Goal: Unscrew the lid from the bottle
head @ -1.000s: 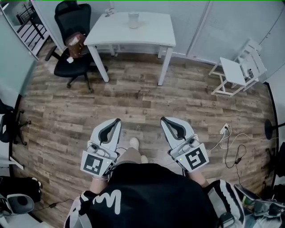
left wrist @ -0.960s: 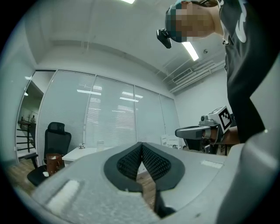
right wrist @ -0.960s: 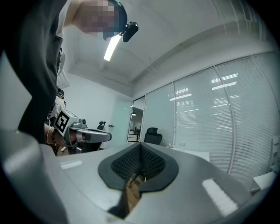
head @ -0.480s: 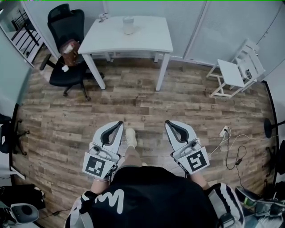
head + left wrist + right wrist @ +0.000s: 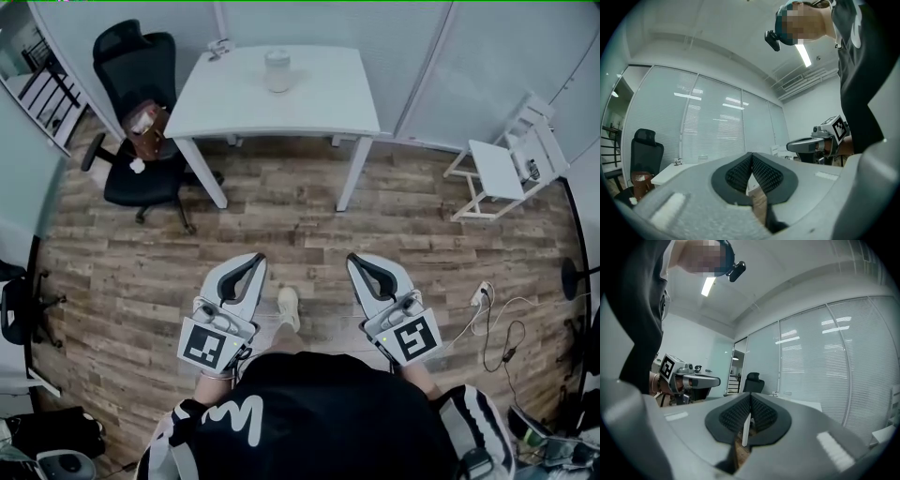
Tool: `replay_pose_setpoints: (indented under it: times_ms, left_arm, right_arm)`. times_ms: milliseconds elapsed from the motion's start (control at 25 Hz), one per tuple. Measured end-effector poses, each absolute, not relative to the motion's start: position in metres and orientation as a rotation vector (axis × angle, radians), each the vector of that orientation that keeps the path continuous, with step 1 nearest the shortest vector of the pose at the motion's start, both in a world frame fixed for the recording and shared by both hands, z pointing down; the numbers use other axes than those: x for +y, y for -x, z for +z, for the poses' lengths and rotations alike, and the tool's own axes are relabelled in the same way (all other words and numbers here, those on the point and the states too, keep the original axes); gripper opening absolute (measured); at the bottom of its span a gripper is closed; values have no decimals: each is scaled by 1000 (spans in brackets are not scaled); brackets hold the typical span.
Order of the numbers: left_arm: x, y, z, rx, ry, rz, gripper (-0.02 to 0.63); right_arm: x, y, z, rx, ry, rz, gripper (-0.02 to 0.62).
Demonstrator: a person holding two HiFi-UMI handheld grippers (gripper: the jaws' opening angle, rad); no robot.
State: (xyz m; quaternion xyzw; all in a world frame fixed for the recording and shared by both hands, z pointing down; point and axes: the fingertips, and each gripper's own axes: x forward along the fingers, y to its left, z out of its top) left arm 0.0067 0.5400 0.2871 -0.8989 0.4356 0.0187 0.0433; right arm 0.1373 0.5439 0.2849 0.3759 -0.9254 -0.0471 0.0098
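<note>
White table (image 5: 319, 94) and bottle (image 5: 277, 70) nearer than before | left tongs (image 5: 257, 260), right tongs (image 5: 355, 260) both closed, empty

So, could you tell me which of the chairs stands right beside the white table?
The black office chair with a brown bag on its seat, left of the table; the white chair stands apart at the right.

The bottle (image 5: 277, 70) on the desk (image 5: 323, 98) is too small to tell whether it is capped. A tiny thing (image 5: 219, 46) at the desk's far left corner can't be identified. The person's torso (image 5: 309, 412) runs off the bottom edge.
</note>
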Motion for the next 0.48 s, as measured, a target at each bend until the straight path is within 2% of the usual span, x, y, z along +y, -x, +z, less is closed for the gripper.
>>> replay_pose_setpoints:
  times_ms: [480]
  left_arm:
    - [401, 39, 277, 1255, 2766, 75, -5]
  right_arm:
    - [411, -94, 268, -2877, -1250, -194, 1]
